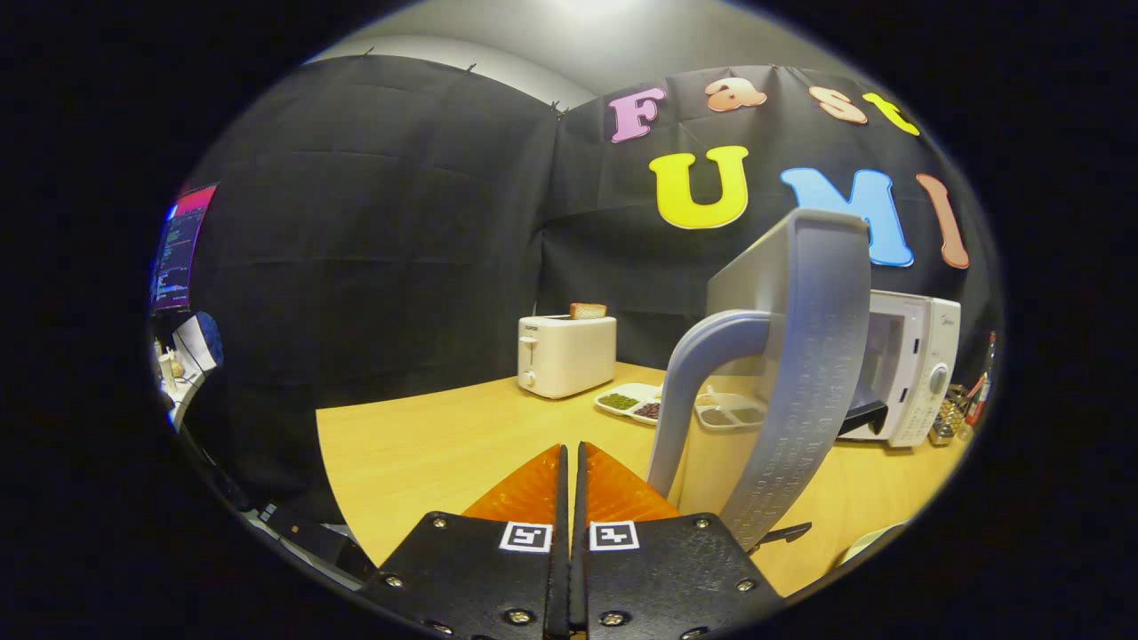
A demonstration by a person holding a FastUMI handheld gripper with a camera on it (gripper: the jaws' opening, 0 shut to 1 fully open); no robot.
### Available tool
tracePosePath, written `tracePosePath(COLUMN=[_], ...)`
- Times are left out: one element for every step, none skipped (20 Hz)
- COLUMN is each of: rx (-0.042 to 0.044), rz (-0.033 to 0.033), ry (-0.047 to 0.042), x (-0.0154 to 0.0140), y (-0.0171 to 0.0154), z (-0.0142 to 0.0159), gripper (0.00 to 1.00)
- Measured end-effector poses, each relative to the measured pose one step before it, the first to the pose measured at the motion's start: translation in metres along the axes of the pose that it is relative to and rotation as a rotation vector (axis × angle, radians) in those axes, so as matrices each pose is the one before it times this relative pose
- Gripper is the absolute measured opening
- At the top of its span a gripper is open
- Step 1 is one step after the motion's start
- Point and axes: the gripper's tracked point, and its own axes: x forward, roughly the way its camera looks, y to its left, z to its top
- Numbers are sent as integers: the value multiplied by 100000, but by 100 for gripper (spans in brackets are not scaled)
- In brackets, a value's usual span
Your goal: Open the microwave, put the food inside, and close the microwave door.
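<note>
The white microwave point(916, 364) stands at the back right of the wooden table point(427, 444). Its grey door point(805, 356) is swung wide open toward me and stands edge-on just right of my fingers. The curved door handle point(698, 382) faces left, close to my fingertips. A white divided tray of food point(633, 402) lies on the table beyond the door, partly hidden behind the handle. My gripper point(571, 446) is shut with nothing between its fingers and sits left of the handle, not touching it.
A white toaster point(566, 356) holding a slice of toast stands at the back of the table. Bottles and a small rack point(960, 411) sit right of the microwave. A screen point(182, 249) glows far left. A white rim point(867, 542) shows near the table's front right.
</note>
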Motion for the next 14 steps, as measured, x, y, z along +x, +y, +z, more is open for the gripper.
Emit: tracePosePath(rx=[401, 1806, 2232, 1560, 505, 63, 314, -207, -471, -783, -754, 28, 544, 1078], rz=[-2388, -2526, -3091, -3723, -4324, -4090, -3074, -2384, -2675, -3739, -3716, -3633, -3632, -3716], ry=[-142, 277, 497, 35, -185, -235, -410, -591, -478, -301, 229, 239, 364, 602], x=[-392, -219, -306, -195, -114, 133, 348, 369, 404, 349, 346, 566, 574, 705], y=[-1414, -1449, -1540, -1806, -1963, -1953, -1711, -1578, -1604, -1644, -1517, -1576, -1490, -1389], z=[55, 15, -80, 108, 254, 272, 197, 203, 229, 114, 40, 125, 69, 9], gripper=[1, 1, 1, 2, 2, 1, 2, 2, 2, 1, 2, 2, 1, 1])
